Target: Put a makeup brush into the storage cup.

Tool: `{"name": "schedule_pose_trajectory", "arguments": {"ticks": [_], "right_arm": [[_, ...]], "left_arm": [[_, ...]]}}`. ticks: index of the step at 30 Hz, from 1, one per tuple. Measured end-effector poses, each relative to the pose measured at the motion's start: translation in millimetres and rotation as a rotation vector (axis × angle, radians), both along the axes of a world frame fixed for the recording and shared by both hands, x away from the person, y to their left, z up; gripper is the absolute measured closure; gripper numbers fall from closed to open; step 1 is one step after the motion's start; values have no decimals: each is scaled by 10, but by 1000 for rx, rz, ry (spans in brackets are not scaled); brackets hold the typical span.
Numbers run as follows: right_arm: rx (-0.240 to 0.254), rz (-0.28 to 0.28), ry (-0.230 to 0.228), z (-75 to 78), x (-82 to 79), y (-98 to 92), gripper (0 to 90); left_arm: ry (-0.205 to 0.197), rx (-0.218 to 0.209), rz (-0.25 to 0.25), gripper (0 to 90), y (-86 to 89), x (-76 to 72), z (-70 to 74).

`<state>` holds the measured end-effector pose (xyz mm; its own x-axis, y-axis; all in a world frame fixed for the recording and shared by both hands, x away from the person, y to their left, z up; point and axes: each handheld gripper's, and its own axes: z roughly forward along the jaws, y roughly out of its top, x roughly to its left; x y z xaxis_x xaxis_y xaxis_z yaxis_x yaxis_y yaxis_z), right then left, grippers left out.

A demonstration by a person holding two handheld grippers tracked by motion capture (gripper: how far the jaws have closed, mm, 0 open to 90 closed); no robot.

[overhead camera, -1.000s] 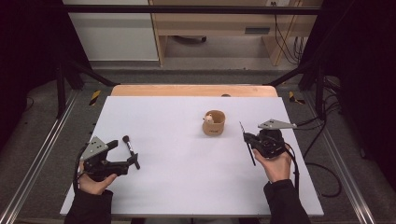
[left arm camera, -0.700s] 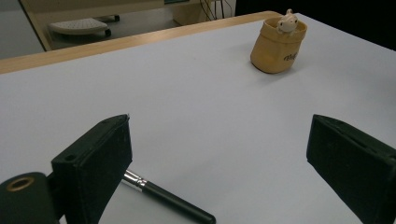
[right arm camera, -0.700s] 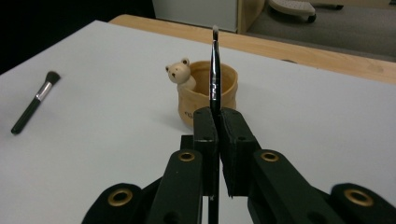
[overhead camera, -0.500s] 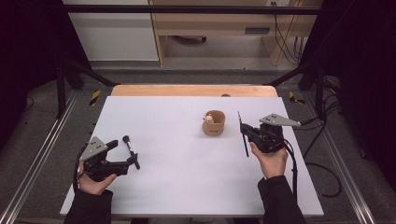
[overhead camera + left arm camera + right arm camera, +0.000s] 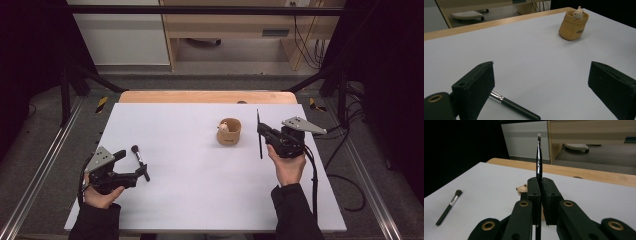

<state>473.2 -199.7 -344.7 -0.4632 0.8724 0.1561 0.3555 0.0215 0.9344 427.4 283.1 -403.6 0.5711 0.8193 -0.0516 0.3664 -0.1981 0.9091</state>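
Right claw [image 5: 260, 134] is clamped tight on a thin black brush with a pale tip [image 5: 539, 160], which stands upright between the jaws, just at 3 o'clock of the small tan pouch-shaped cup with a little white bear figure in it [image 5: 229, 133]. Left claw [image 5: 541, 85] is spread wide and holds nothing, sitting at about 8 o'clock on the white counter [image 5: 190, 165]. A black makeup brush with a silver ferrule [image 5: 511, 105] lies on the counter right beside one of its jaws.
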Motion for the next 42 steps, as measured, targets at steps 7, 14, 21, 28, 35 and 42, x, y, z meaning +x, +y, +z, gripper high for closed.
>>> {"name": "schedule_pose_trajectory", "arguments": {"ticks": [7, 14, 21, 28, 35, 42], "right_arm": [[31, -27, -34, 50, 70, 44, 859], [48, -58, -61, 91, 159, 97, 859], [69, -84, -77, 111, 273, 144, 859], [88, -111, -79, 95, 382, 172, 859], [83, -121, -87, 95, 475, 245, 859], [94, -131, -94, 75, 588, 285, 859]], "left_arm": [[-1, -6, 2, 63, 9, 0, 2], [0, -9, 2, 64, 11, 0, 2], [-3, -15, 3, 65, 19, -3, 6], [-2, -14, 4, 65, 24, 1, 3], [-4, -20, 5, 65, 41, 1, 6], [-5, -22, 6, 66, 46, 0, 6]]}}
